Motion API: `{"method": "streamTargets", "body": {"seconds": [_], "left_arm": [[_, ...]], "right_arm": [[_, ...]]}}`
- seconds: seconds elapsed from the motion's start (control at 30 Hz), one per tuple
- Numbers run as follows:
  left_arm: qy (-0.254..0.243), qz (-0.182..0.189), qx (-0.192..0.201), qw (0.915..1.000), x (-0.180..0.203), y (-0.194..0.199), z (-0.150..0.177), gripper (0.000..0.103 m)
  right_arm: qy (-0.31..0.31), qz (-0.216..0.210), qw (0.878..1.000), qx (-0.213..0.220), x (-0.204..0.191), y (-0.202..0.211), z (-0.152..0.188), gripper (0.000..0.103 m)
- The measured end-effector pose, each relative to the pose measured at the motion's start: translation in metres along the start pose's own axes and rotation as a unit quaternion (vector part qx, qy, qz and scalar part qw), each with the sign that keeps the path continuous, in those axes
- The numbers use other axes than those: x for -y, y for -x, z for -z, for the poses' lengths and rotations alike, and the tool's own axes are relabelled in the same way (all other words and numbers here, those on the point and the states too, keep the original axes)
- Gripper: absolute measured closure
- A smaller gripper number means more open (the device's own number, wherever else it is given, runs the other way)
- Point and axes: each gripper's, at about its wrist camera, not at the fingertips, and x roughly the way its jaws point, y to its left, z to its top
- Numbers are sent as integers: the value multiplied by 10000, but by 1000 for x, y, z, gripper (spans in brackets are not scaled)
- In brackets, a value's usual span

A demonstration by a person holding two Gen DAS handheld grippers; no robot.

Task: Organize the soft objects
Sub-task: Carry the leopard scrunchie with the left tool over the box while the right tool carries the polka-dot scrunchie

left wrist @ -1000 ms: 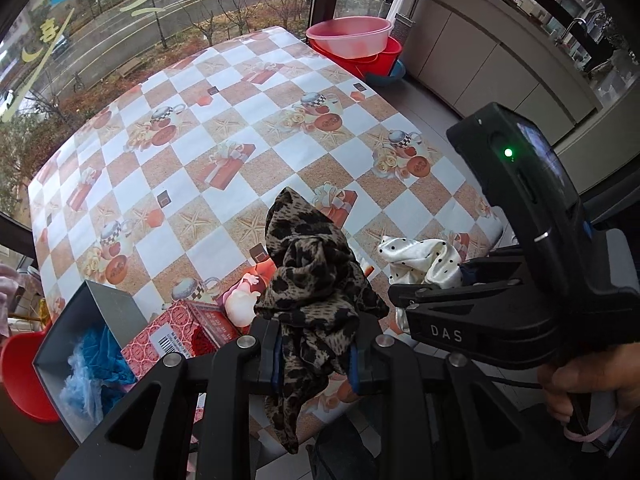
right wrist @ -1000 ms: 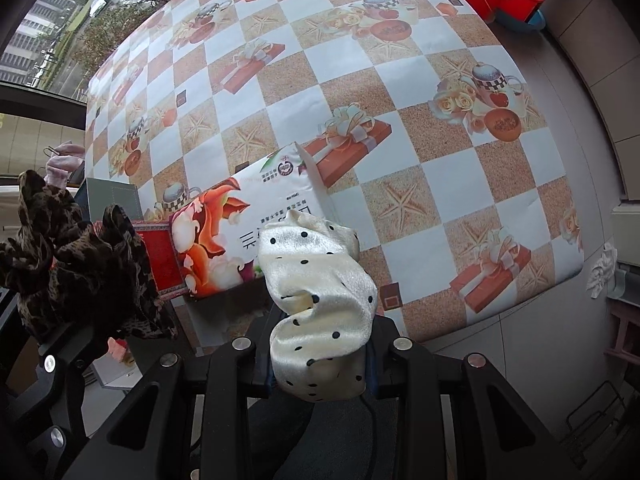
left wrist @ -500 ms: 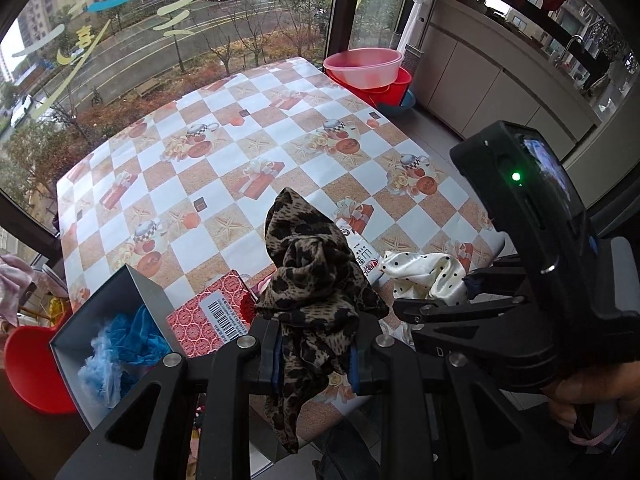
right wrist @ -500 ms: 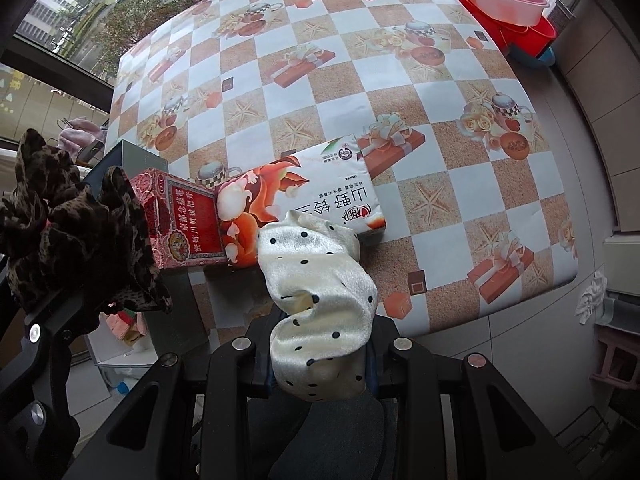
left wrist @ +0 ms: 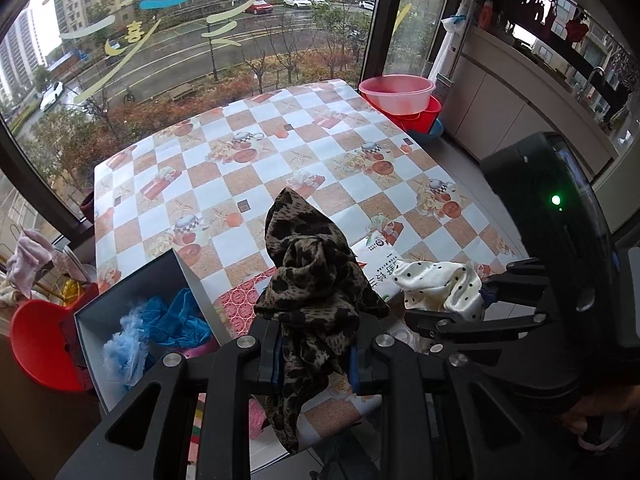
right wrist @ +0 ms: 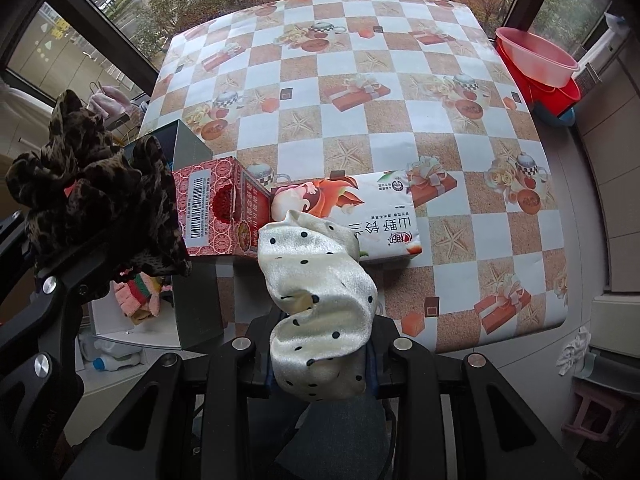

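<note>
My left gripper is shut on a leopard-print scrunchie, held high above the table's near edge; it also shows in the right wrist view. My right gripper is shut on a cream scrunchie with black dots, also seen in the left wrist view. A grey open box at the table's near left corner holds blue soft items. Both grippers hang in front of the table, side by side.
A checkered tablecloth covers the table. A red carton and a white food packet lie by the grey box. Pink and red basins stand beyond the far right corner. A red bowl sits left.
Both grippers have pulled back and risen from the table with their scrunchies still held. The table looks smaller and more of the window and the grey box shows.
</note>
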Motion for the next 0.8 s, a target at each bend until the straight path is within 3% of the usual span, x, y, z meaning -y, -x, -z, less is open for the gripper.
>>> {"method": "streamTargets", "body": {"seconds": [0.33,0.8], "left_arm": [[652,-180,120,9976,-38,14,12,78],[1004,-347,160,9942,-61,22,27,78]], "right_arm": [[405,-39,9991,118,-24,11,-4,70],[805,-134,9965,165,-55,17,-12,70]]}}
